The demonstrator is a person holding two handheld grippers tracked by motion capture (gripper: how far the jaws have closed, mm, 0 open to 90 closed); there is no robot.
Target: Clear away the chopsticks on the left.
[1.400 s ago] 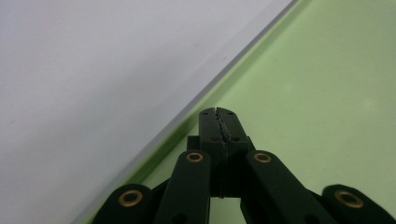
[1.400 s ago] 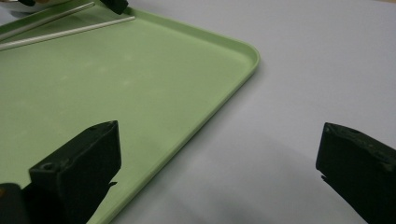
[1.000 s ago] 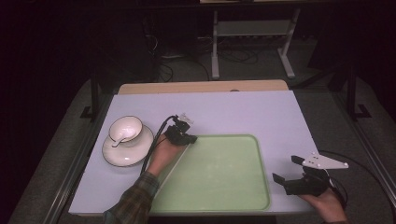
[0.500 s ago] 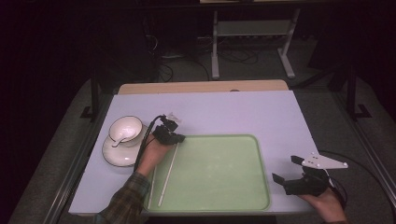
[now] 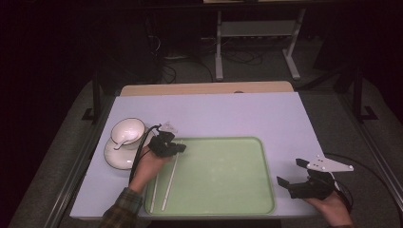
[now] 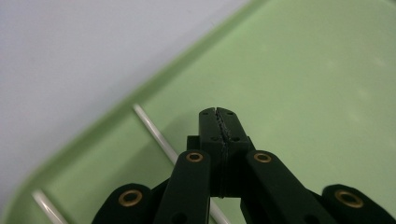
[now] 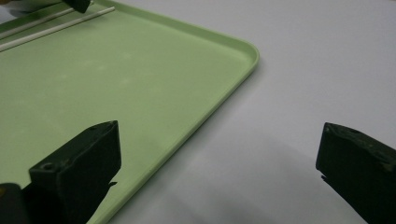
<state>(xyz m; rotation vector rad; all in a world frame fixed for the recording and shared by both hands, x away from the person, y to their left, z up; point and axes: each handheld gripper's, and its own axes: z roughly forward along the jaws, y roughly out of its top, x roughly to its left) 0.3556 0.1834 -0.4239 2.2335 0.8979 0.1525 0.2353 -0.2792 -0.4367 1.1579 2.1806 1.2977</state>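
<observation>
The green tray [image 5: 223, 175] on the bench [image 5: 228, 114] serves as the landmark here. Nearest the person, just off the tray's right edge, the right tool [image 5: 292, 173] is held low over the bench's pale lilac cover with its jaws spread wide and nothing between them; the right gripper view shows the tray's rounded corner [image 7: 250, 51] lying between those two black jaws, farther off. The grey three-cornered plate [image 5: 330, 164] sits on top of this tool, and its cable trails off to the right, away from the tray.

Inside the tray, along its left side, two white chopsticks [image 5: 168, 183] lie side by side, running from the near left corner toward the far left corner. In the left gripper view one chopstick [image 6: 152, 128] passes under the tool's body and the other lies close to the tray's raised rim.

Over the far ends of the chopsticks, just within the tray's far left corner, hovers the left tool [image 5: 178, 148], its jaws pressed fully together and empty; the closed tips [image 6: 217, 122] hang above bare tray surface beside the chopstick.

Beyond the tray's left edge, near that corner, a white bowl [image 5: 127, 130] with a spoon [image 5: 121, 141] in it stands on a white saucer [image 5: 119, 154].
</observation>
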